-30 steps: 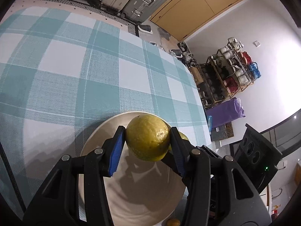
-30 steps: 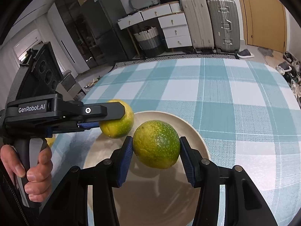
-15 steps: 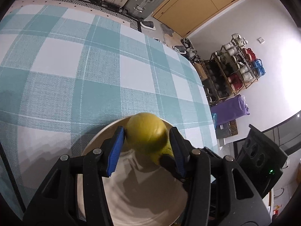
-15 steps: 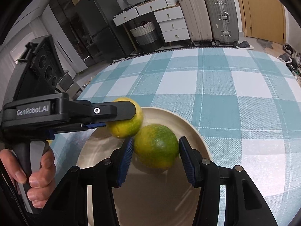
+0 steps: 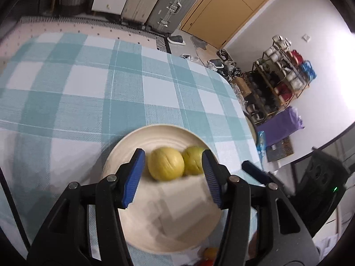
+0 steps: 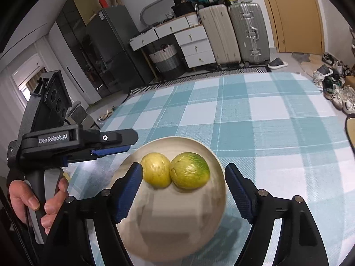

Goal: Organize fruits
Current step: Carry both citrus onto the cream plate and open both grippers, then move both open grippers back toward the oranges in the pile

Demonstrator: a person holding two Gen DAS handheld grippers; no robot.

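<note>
A cream plate sits on the teal checked tablecloth. Two fruits lie on it side by side, touching: a yellow one and a green-yellow one. My left gripper hovers over the plate's near side. Its jaws are opening, and the yellow fruit lies loose between the blue pads. My right gripper is also opening, its jaws wide around both fruits without pressing on either. A hand holds the left gripper at the plate's left.
A small orange fruit lies at the near edge, below the plate. The rim of a dark dish shows at the table's right edge. Off the table stand suitcases, white drawers and a shoe rack.
Both grippers opened and let their fruits go onto the plate, where they now lie side by side. Both grippers have drawn back and up from the plate.
</note>
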